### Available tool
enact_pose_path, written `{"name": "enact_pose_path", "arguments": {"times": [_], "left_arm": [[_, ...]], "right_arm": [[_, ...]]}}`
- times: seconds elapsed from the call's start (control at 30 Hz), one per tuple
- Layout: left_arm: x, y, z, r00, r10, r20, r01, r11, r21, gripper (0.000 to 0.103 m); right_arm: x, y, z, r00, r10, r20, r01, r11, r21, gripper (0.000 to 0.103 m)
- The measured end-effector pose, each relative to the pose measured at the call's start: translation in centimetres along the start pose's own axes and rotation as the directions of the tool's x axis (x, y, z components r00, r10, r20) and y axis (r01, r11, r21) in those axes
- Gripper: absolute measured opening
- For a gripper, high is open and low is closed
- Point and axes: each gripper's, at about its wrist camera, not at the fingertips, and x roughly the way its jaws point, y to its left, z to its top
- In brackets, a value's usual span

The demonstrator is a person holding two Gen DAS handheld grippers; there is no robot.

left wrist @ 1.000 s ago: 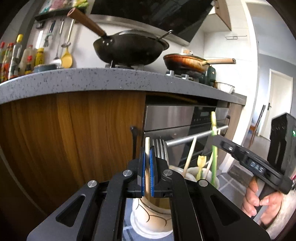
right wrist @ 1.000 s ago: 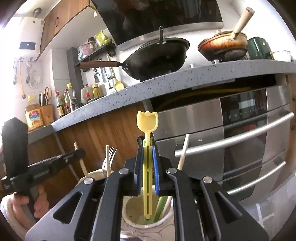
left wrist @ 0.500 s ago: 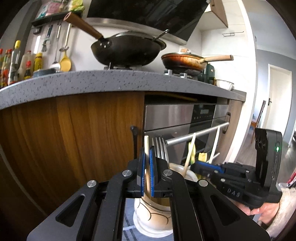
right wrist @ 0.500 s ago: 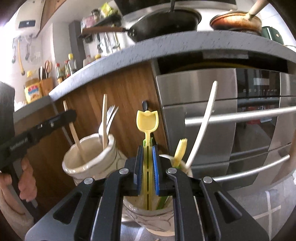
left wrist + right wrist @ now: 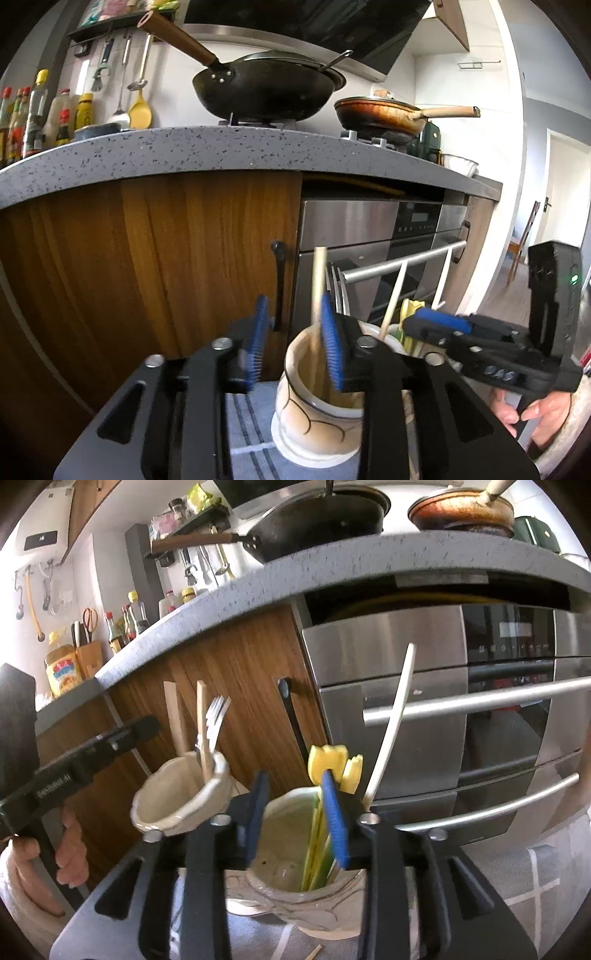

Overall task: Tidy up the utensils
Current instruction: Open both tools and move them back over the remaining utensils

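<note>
Two utensil holders side by side: fork [image 5: 213, 716] in left [image 5: 177, 805], spoons in right [image 5: 295, 849].

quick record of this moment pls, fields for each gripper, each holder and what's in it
left gripper: open, above the cream ceramic holder with dark line pattern
left holder contents: pale wooden stick, metal fork
right gripper: open, above the pale ceramic utensil holder
right holder contents: yellow tulip-topped plastic utensil, curved white utensil
surface: grey striped cloth
</note>
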Motion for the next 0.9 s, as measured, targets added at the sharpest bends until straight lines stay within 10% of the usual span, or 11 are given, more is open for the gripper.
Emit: {"name": "enact_pose_path", "arguments": {"times": [0.33,0.5,0.9], "left_arm": [[-4.9,-1.4,-0.6,1.0,0.02,0.0,-0.02,0.999,-0.043,0.093],[-6.8,-2.8,-1.8,1.0,0.016,-0.026,-0.017,0.999,-0.037,0.096],[-6.8,-7.3,-6.6,0.991,-0.018,-0.134,0.018,1.0,0.001,0.097]], "right_arm": [[-8.0,0.8,0.3,0.999,-0.039,0.033,0.038,0.999,0.007,0.082],[-11.5,0.5,-1.1,0.997,-0.071,0.027,0.071,0.997,-0.002,0.098],[-14.3,-2.6,-6.5,0.969,-0.24,-0.065,0.241,0.97,0.018,0.098]]}}
